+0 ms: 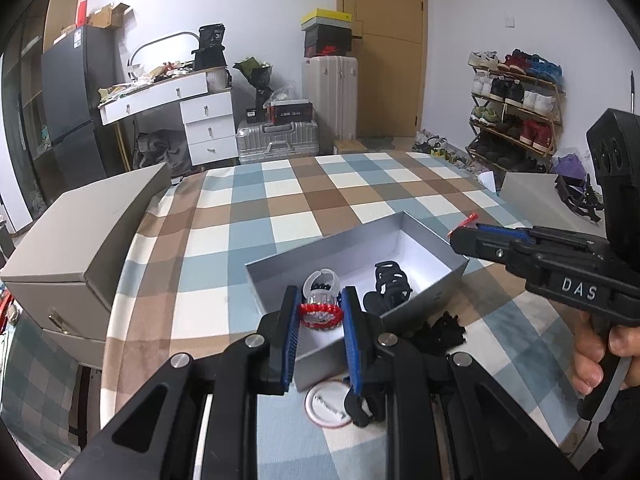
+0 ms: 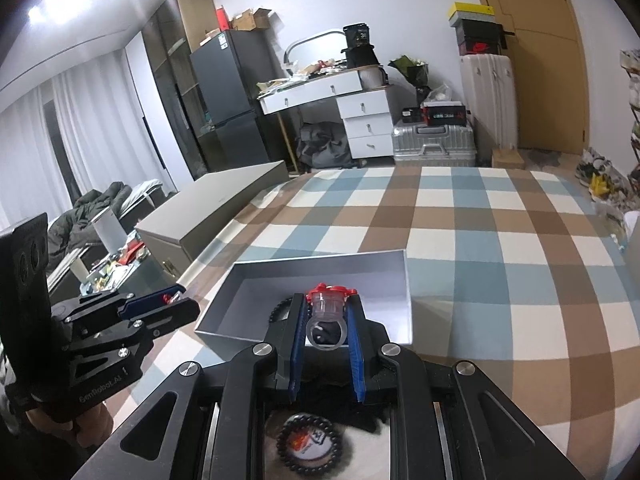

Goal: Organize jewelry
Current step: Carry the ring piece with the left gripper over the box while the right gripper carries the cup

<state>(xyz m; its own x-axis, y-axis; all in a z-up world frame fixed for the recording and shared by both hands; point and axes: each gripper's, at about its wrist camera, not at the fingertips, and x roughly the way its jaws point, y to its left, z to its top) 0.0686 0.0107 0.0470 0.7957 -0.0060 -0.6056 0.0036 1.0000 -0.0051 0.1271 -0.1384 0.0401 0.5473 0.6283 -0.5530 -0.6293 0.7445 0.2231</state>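
Note:
An open grey box (image 1: 276, 280) (image 2: 256, 280) lies on the checkered tablecloth. My left gripper (image 1: 321, 312) is shut on a red and white braided bracelet (image 1: 321, 315) above the box's near wall. A clear ring (image 1: 322, 282) and a black hair claw (image 1: 390, 284) lie inside the box. My right gripper (image 2: 329, 308) is shut on a clear ring with a red top (image 2: 329, 306), held over the box. In the left wrist view the right gripper (image 1: 466, 236) hovers at the box's right side. A black bead bracelet (image 2: 311, 446) circles a white round badge (image 1: 328, 404) near me.
A large grey lid or box (image 1: 88, 240) stands off the table's left edge. Black fabric items (image 1: 440, 334) lie beside the box on the right. The left gripper (image 2: 160, 312) shows left of the box in the right wrist view. Furniture, suitcases and a shoe rack line the far walls.

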